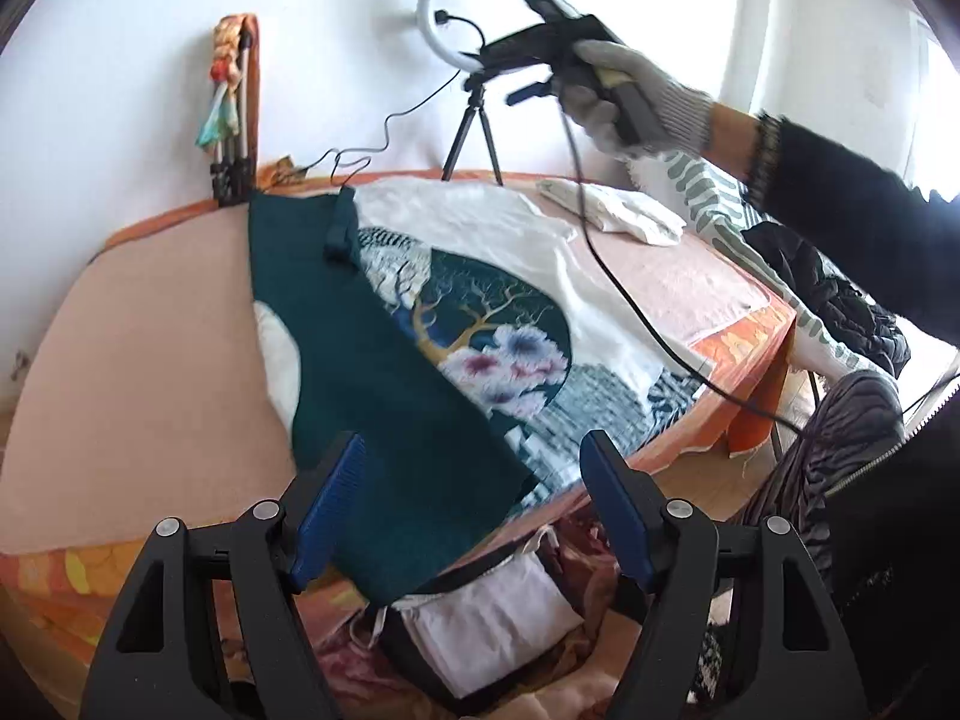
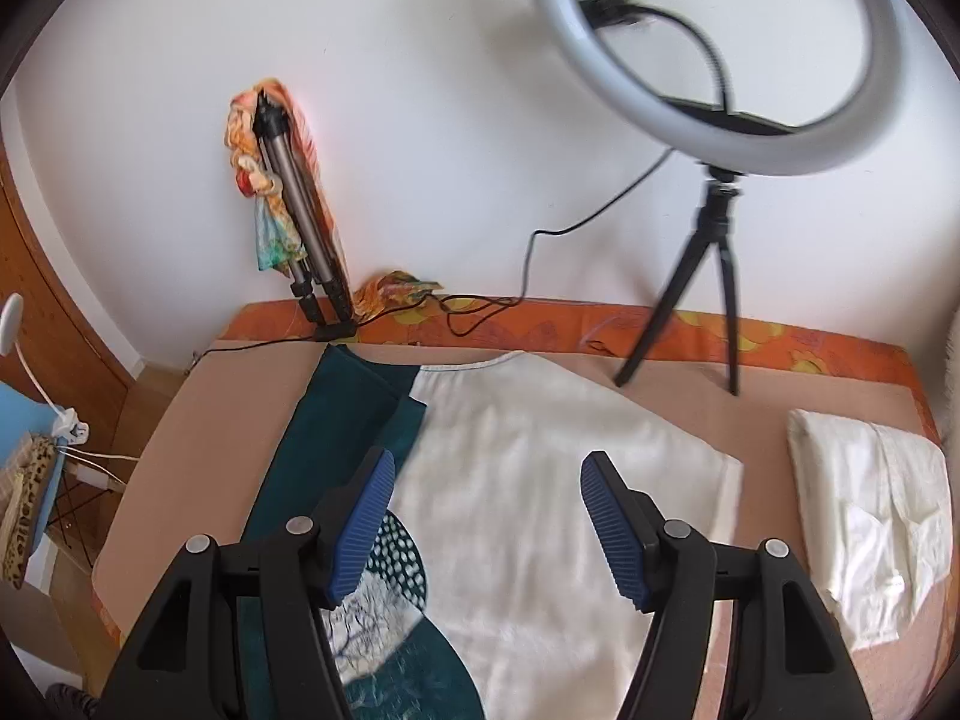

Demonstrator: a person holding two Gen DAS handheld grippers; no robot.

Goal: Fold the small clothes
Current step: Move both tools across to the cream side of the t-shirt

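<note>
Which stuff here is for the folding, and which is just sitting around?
For the folding:
- green and white printed top
- folded white cloth
- left gripper, open
- right gripper, open

Just lying about:
- ring light on its tripod
- folded tripod against the wall
- dark clothes pile

1. The garment (image 1: 420,324) is white with a dark green folded-over side and a round print: gold tree branches, pink-and-white blossoms, black-and-white dotted patches.
2. The counter (image 1: 138,324) wears a peach cloth with an orange-and-yellow patterned border.
3. The folded cloth (image 2: 864,528) is plain white.
4. The left gripper (image 1: 474,480) and right gripper (image 2: 487,501) are black with ribbed blue pads.
5. The ring light (image 2: 708,54) is white on a black tripod.
</note>
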